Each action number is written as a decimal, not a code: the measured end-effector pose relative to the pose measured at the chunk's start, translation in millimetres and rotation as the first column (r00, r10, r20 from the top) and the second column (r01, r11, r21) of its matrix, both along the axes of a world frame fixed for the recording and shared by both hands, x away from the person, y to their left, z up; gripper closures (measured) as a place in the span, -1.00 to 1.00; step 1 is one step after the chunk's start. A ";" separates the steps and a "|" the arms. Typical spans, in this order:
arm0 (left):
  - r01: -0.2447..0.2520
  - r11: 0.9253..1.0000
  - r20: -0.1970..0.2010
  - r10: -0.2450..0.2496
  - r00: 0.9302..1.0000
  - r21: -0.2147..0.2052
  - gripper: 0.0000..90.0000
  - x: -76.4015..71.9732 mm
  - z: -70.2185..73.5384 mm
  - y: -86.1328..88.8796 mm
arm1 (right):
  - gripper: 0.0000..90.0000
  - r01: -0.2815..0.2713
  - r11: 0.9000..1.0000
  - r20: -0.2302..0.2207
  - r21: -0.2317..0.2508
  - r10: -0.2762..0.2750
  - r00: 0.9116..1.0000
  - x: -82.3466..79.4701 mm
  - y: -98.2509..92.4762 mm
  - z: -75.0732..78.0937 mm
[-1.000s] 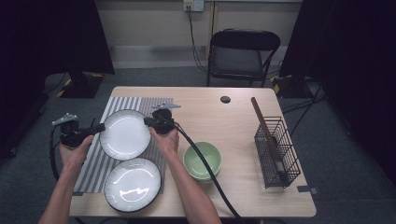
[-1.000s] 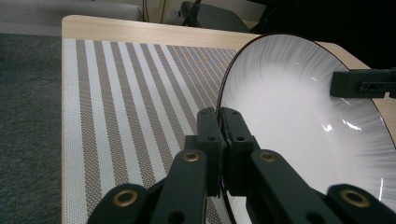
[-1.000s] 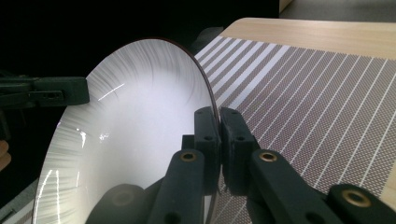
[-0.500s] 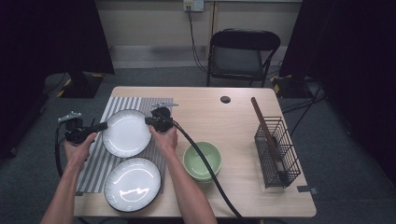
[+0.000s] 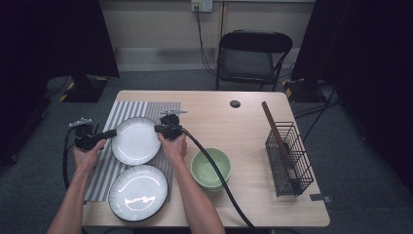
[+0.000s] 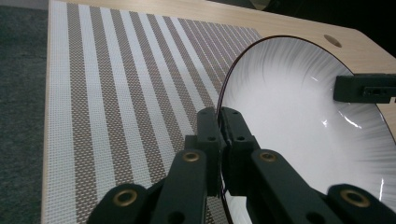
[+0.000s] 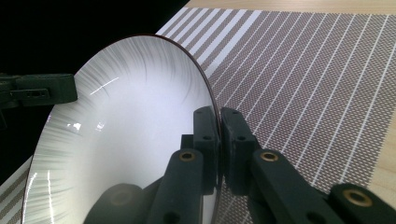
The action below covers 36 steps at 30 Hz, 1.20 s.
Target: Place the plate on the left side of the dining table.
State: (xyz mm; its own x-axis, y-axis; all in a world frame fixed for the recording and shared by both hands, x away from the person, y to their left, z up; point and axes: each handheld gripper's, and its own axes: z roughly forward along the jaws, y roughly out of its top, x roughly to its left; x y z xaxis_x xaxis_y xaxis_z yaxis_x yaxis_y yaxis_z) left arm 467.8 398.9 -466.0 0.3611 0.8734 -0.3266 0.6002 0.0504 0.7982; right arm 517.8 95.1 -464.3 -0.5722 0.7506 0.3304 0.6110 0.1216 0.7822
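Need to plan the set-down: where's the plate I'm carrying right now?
In the high view the held plate is over the striped mat at the table's left, clamped at opposite rims by the left tool and right tool, just beyond the second plate.

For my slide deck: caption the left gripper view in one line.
Left tongs clamp the rim of a white plate above a striped placemat, with the right tongs gripping the opposite edge.

Green bowl [image 5: 210, 167], wire basket [image 5: 288, 160], folding chair [image 5: 253, 57].
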 end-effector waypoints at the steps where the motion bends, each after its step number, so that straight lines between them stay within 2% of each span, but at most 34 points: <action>1: 0.004 1.000 0.000 -0.004 1.000 0.014 0.95 0.5 -0.2 0.2 | 0.91 0.008 1.000 0.001 0.000 -0.008 1.000 -0.4 0.1 -0.9; 9: -0.005 1.000 -0.031 0.006 1.000 0.010 0.94 4.1 -7.7 0.4 | 0.92 0.004 1.000 -0.012 -0.005 -0.004 1.000 1.3 0.5 -6.2; 12: -0.009 1.000 -0.035 0.009 0.999 -0.001 0.94 5.6 -8.8 0.5 | 0.92 0.002 1.000 -0.003 -0.018 -0.003 1.000 2.0 0.7 -6.5; 15: -0.016 1.000 -0.047 0.016 0.999 0.006 0.95 7.7 -10.7 -0.3 | 0.73 0.011 1.000 -0.003 -0.023 -0.012 1.000 3.2 0.7 -8.4; 18: -0.027 1.000 -0.057 0.026 0.998 -0.009 0.95 10.6 -15.2 -0.7 | 0.64 0.011 0.999 -0.008 -0.036 -0.011 1.000 3.5 -0.3 -9.8; 19: -0.035 0.999 -0.064 0.035 0.997 0.005 0.94 10.9 -16.1 -1.7 | 0.57 0.027 0.999 -0.013 -0.038 -0.028 1.000 3.4 -0.4 -10.1; 21: -0.049 0.999 -0.082 0.049 0.995 0.010 0.93 11.2 -17.4 -1.7 | 0.58 0.019 0.999 -0.009 -0.031 -0.020 1.000 4.3 -0.6 -10.2; 25: -0.048 0.999 -0.075 0.048 0.996 0.001 0.93 9.9 -16.3 3.8 | 0.57 0.016 1.000 -0.009 -0.022 -0.017 1.000 3.6 0.4 -8.9; 26: -0.050 0.999 -0.069 0.048 0.996 -0.022 0.94 9.7 -15.8 5.6 | 0.55 0.018 1.000 -0.016 -0.020 -0.019 1.000 3.8 -0.1 -9.1; 27: -0.046 0.999 -0.065 0.044 0.997 -0.028 0.94 9.5 -14.8 6.9 | 0.54 0.017 1.000 -0.020 -0.023 -0.017 1.000 4.0 -0.5 -9.3; 29: -0.040 0.999 -0.053 0.039 0.998 -0.025 0.93 9.2 -12.5 7.8 | 0.54 0.019 0.999 -0.021 -0.025 -0.020 1.000 3.7 -1.2 -9.6; 36: -0.039 0.999 -0.057 0.037 0.998 -0.025 0.82 5.2 -8.4 8.8 | 0.54 0.002 1.000 -0.013 -0.014 -0.002 1.000 0.8 -0.3 -3.5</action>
State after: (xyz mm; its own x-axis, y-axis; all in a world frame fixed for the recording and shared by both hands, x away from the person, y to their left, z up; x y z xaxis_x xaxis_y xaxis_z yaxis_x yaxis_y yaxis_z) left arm 473.0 407.7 -474.4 0.3084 0.8770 -0.3686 0.6414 0.0944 0.7614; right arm 518.6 94.7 -467.7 -0.5666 0.7563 0.3271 0.6212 0.1312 0.7726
